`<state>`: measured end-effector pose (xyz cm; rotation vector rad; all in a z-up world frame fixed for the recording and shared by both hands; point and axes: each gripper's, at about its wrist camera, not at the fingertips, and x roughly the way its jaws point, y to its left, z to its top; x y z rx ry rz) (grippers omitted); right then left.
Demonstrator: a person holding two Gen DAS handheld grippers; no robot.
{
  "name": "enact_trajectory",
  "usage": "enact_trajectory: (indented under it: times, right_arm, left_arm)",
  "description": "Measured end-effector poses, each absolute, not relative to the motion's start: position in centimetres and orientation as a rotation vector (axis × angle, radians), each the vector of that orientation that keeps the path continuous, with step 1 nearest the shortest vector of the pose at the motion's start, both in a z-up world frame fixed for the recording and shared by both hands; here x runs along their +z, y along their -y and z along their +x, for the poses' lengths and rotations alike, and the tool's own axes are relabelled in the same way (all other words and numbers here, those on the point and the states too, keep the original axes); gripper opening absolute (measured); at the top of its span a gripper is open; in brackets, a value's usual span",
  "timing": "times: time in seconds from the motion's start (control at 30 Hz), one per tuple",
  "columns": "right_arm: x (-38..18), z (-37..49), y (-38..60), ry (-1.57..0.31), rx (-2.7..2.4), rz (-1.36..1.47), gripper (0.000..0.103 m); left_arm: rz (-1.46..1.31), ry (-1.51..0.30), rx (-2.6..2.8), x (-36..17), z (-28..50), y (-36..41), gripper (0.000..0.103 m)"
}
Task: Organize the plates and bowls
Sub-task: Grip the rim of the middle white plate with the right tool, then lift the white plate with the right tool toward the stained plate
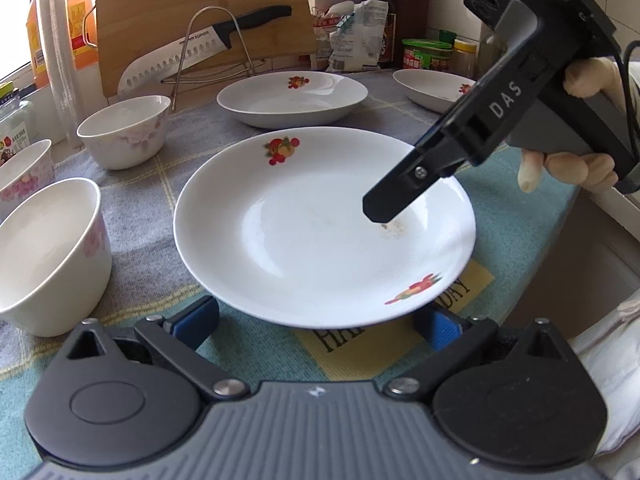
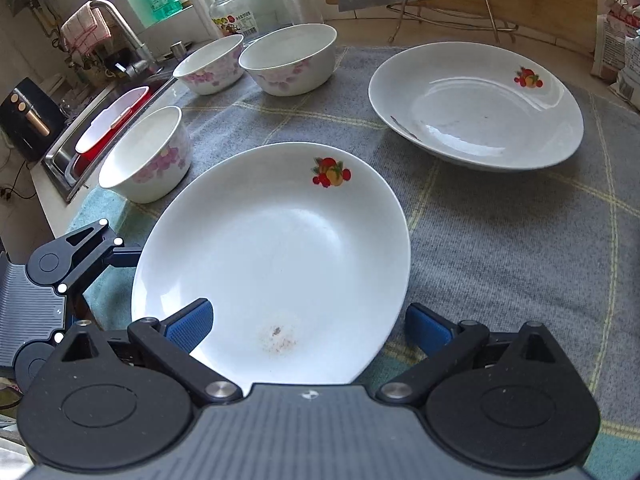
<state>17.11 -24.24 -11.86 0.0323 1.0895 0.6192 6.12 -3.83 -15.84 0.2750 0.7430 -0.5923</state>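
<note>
Near plate (image 1: 320, 232): round, glossy white ceramic with fruit prints, lay on the woven checked cloth (image 2: 500, 248) over the bench.
Left gripper (image 1: 316, 324): blue ribbed fingers spread wide at the plate's near rim.
Right gripper (image 2: 310, 328): fingers apart, straddling its edge, gripping nothing.
Bowls (image 2: 148, 156): deep, white, pink-flowered.

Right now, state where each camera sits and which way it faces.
Left wrist: on the left gripper, jaws open at the near plate, facing the cutting board; the right gripper and hand show.
Right wrist: on the right gripper, open over that plate, facing the bowls and sink; left gripper at left.
Shared: near plate, knife.
</note>
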Motion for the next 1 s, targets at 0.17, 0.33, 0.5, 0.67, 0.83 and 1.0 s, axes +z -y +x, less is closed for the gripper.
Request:
enact_trajectory:
  times: [0.17, 0.33, 0.5, 0.67, 0.83, 1.0]
  right_arm:
    - [-11.9, 19.1, 23.6, -1.098, 0.678, 0.018, 0.103]
    - [-12.0, 21.2, 23.3, -1.120, 0.742, 0.021, 0.103]
    - [-12.0, 22.5, 23.3, -1.150, 0.783, 0.059, 0.103]
    - [-12.0, 23.3, 23.2, -1.169, 0.809, 0.079, 0.103]
    - [-11.9, 23.4, 23.1, -1.192, 0.810, 0.073, 0.103]
    - [-11.8, 23.7, 22.8, -1.224, 0.804, 0.067, 0.103]
  left_arm:
    - [0.265, -0.730, -0.581, -16.0, 6.1, 3.8, 0.103]
    - [0.262, -0.730, -0.573, -16.0, 6.2, 3.9, 0.103]
    - [0.269, -0.731, -0.581, -16.0, 6.3, 3.9, 0.103]
    - [0.279, -0.732, -0.598, -16.0, 6.4, 3.9, 0.103]
    - [0.285, -0.729, -0.611, -16.0, 6.5, 3.9, 0.103]
    - [0.292, -0.733, -0.621, -15.9, 6.6, 3.8, 0.103]
